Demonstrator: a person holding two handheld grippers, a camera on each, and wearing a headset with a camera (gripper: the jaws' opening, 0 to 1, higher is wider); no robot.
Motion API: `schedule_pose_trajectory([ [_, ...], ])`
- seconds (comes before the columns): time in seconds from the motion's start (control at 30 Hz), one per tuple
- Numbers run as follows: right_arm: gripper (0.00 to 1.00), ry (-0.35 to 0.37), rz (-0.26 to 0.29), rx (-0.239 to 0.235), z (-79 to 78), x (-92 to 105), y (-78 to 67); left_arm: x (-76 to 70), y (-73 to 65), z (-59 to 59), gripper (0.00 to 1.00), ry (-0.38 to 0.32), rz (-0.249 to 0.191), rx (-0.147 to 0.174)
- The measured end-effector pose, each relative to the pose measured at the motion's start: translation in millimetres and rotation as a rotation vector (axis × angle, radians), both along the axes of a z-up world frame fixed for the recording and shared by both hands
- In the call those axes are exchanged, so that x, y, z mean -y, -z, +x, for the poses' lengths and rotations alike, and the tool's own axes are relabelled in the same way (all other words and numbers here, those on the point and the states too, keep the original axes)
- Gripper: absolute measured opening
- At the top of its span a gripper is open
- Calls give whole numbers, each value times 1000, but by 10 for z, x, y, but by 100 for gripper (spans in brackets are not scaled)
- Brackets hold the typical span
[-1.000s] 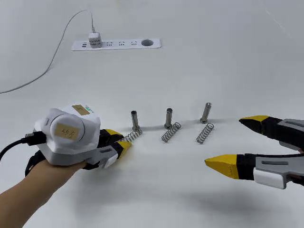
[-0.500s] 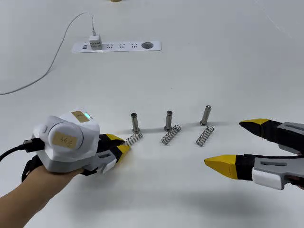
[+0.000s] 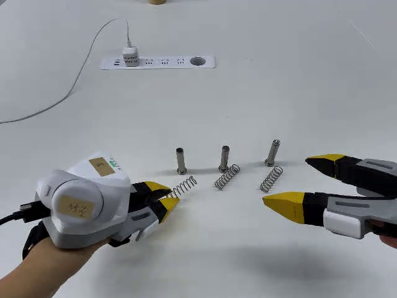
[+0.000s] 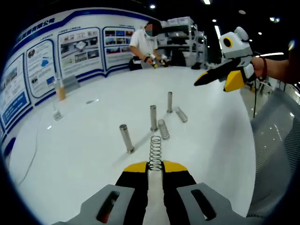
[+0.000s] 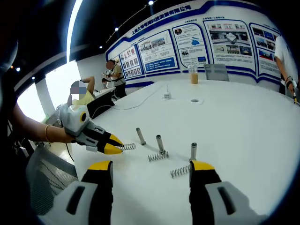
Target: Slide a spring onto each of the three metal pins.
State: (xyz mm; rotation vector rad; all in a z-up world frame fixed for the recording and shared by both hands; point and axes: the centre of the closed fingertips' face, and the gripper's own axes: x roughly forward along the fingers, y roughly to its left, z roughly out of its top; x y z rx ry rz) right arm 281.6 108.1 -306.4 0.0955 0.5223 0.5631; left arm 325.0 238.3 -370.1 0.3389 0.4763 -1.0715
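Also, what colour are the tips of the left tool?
Yellow; the left tool, shut on a spring, shows it best in the left gripper view.

L gripper (image 3: 171, 195) maybe lifted spring (image 3: 185, 185).

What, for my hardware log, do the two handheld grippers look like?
The left gripper and right gripper have black jaws with yellow tips and grey-and-white bodies. The left also carries tan handwritten stickers and a black cable at its rear. A black strap circles that wrist.
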Motion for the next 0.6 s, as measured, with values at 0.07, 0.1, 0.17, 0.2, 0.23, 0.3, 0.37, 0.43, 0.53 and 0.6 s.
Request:
schedule_pose_trajectory([
  [0.07,66,-2,21,1,10,-35,-29,18,-56,-19,10,3,-16,16],
  [0.1,65,-2,28,2,15,-46,-40,24,-75,-26,10,5,-22,23],
  [0.17,63,3,54,2,32,-71,-71,37,-122,-51,10,15,-33,41],
  [0.2,63,6,64,5,43,-83,-88,43,-147,-63,10,16,-43,46],
  [0.23,62,9,75,4,51,-94,-100,49,-166,-77,10,21,-49,49],
  [0.3,61,9,109,1,63,-134,-132,66,-204,-113,10,35,-60,60],
  [0.37,60,12,134,0,78,-167,-155,77,-242,-141,10,44,-62,84],
  [0.43,59,12,146,0,88,-193,-169,87,-267,-169,10,49,-66,90],
  [0.53,57,7,167,-5,99,-253,-186,119,-337,-216,10,61,-84,108],
  [0.6,56,4,181,-10,102,-283,-194,136,-374,-239,10,68,-92,116],
])
